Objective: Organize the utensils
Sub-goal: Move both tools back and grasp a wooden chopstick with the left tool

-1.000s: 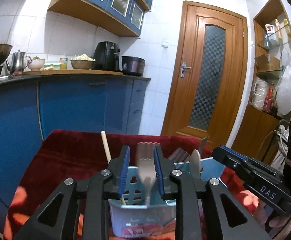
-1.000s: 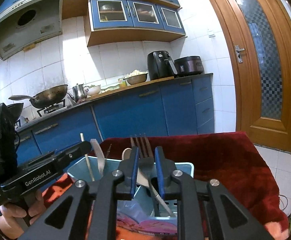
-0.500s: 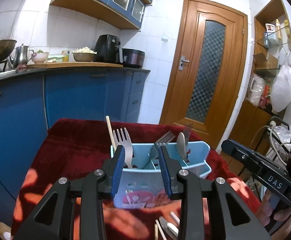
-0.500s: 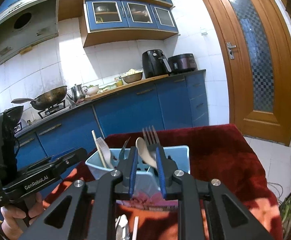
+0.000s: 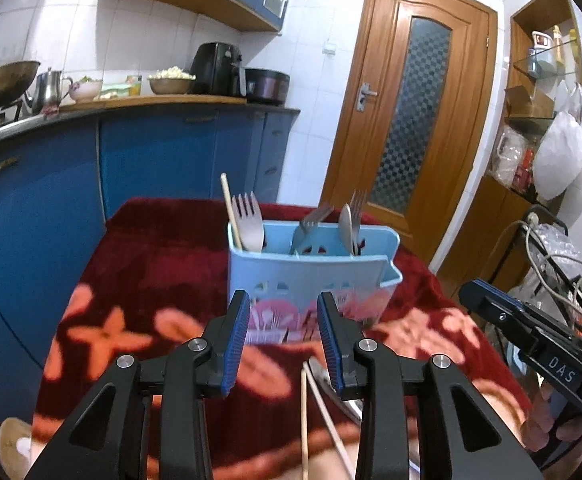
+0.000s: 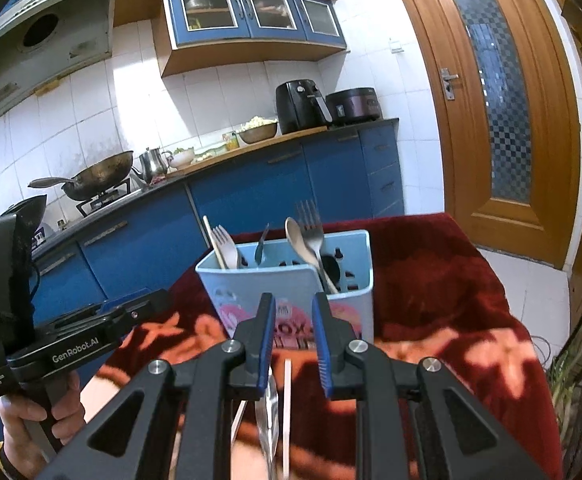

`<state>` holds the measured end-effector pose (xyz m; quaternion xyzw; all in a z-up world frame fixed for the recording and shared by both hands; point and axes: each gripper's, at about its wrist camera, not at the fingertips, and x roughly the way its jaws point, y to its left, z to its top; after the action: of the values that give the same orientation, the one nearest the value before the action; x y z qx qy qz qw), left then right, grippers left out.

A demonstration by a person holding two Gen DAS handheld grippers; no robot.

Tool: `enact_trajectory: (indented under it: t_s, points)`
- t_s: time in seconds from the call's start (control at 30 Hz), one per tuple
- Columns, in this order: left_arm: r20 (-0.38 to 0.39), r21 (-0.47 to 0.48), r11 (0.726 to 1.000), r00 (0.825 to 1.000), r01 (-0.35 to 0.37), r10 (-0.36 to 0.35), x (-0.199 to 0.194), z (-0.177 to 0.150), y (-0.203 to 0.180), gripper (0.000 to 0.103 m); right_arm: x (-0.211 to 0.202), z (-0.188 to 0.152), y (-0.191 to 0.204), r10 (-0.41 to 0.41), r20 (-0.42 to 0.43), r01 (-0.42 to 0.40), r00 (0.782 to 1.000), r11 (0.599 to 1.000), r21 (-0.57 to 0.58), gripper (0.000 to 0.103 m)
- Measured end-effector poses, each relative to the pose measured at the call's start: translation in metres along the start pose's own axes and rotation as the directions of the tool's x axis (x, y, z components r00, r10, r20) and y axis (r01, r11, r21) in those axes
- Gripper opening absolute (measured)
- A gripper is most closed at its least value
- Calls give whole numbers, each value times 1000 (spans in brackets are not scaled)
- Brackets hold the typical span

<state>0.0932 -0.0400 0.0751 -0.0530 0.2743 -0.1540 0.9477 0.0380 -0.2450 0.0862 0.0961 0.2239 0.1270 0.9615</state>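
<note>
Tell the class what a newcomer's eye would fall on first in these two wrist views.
A light blue utensil caddy stands mid-table on a red floral cloth, with forks and a spoon upright inside. Nearer the cameras, both grippers' blue-padded jaws stand apart, empty, over loose chopsticks lying on the cloth.

The kitchen is being lit brightly and evenly; straight lines are being bent by fisheye distortion, corners are being vignetted black, and the patterned red cloth is being motion-blurred.

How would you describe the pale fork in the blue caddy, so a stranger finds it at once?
On the red floral blanket stands a light blue caddy. The pale fork stands tines up in its left end compartment, beside a wooden chopstick. Unlike the grey metal forks farther right, it is cream-coloured.
</note>
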Motion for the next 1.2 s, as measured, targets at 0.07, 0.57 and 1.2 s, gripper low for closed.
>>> enact_trajectory:
  t_s: [0.07, 0.57, 1.2]
  points:
    - [-16, -1, 1000, 1000, -5, 5, -3, -6, 2, 36, -4, -5, -1, -2, -8, 2, 1000, 1000, 6, 21]
    - [-181, 26, 999, 983, -19, 23, 3, -42, 8, 35, -11, -47, -21, -40, -110, 49, 993, 995, 84, 22]
    - [-394, 33, 999, 919, 24, -9, 42, -74, -6, 35, -13, -73, -52, -76, -175, 101, 982, 985, 139, 24]
